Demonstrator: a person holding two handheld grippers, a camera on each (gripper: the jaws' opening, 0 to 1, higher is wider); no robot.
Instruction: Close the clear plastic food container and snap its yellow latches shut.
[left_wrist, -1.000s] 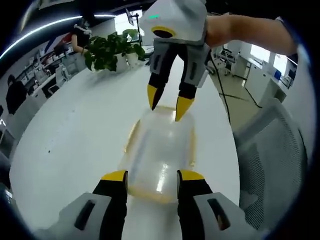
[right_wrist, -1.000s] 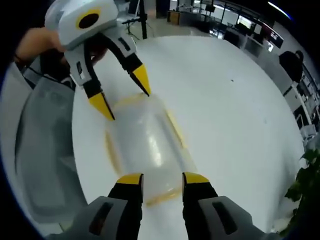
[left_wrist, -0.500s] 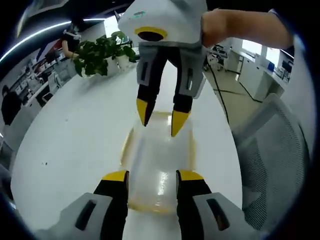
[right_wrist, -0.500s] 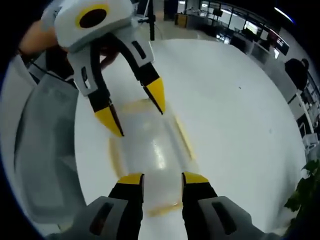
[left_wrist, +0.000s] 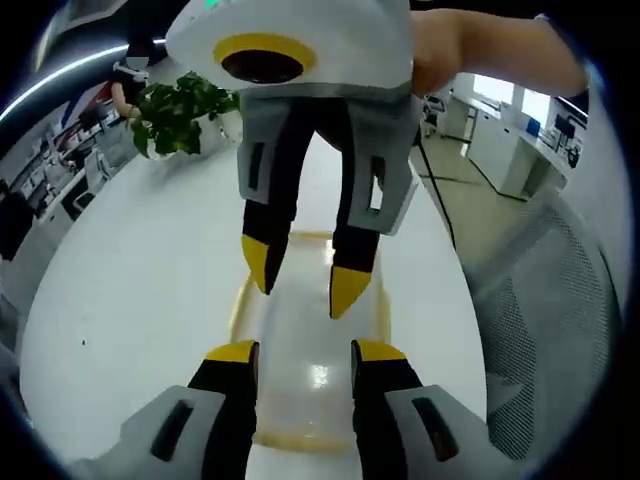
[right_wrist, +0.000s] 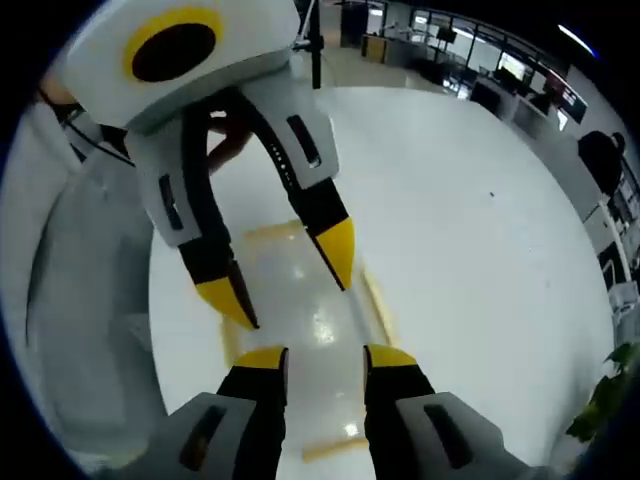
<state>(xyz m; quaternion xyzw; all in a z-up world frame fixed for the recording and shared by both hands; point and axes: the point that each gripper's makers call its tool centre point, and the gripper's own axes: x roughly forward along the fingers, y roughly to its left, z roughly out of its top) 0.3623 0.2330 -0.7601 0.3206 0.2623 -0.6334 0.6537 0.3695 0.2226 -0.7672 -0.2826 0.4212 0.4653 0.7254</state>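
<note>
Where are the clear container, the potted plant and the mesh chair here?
clear container (left_wrist: 315, 345): left gripper view, the glossy lid top between the grippers.
potted plant (left_wrist: 180, 115): left gripper view, its green leaves.
mesh chair (left_wrist: 545, 330): left gripper view, the grey mesh back.

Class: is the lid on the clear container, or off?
On. The lid lies flat across the clear container on the white table. Whether its yellow latches are snapped cannot be told.

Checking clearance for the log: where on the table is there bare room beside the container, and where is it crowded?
Bare white table runs from the container to the potted plant. Crowded over the lid: left gripper and right gripper nearly meet there. The mesh chair borders the other side.
</note>
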